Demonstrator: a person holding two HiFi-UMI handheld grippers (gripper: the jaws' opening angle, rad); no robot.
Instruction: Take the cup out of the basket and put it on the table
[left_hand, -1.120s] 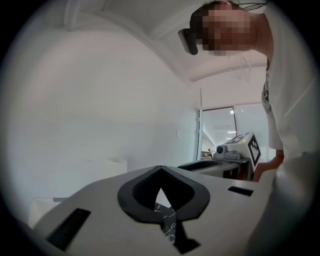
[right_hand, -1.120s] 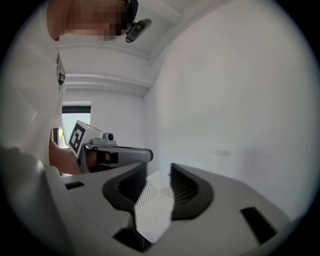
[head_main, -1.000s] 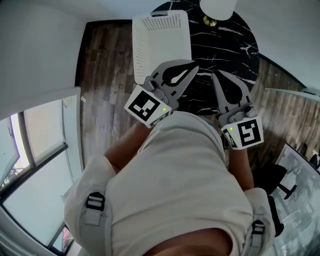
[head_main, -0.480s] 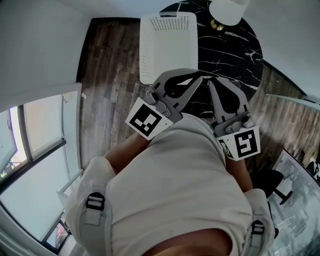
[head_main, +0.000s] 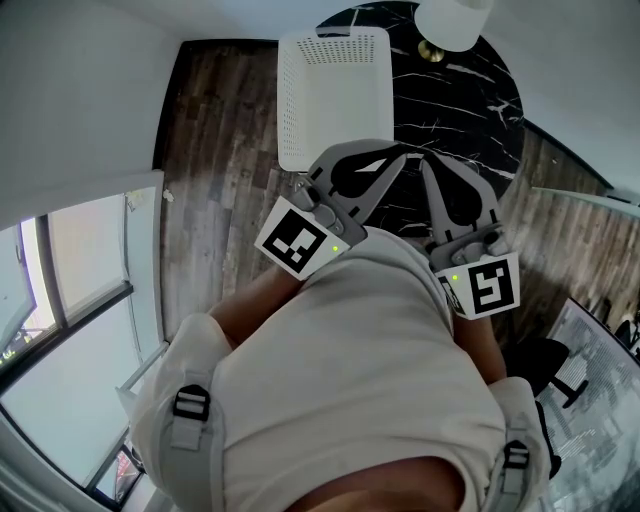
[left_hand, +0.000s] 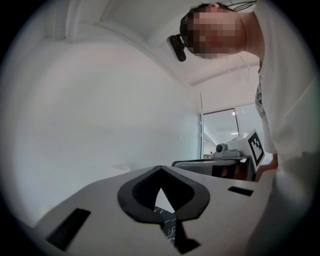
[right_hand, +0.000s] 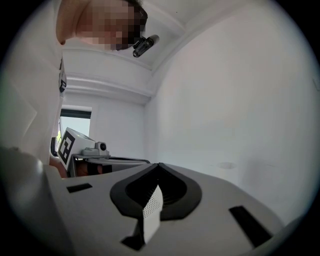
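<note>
I can make out no words, numbers or brand names anywhere from here. The only print in view is a black-and-white square pattern - one on the marker cube of the left gripper, another on the right gripper's cube - blocks, not letters.

Cream shirt, black strap buckles, grey left gripper and right gripper, black-lined jaws, marker cubes
</note>
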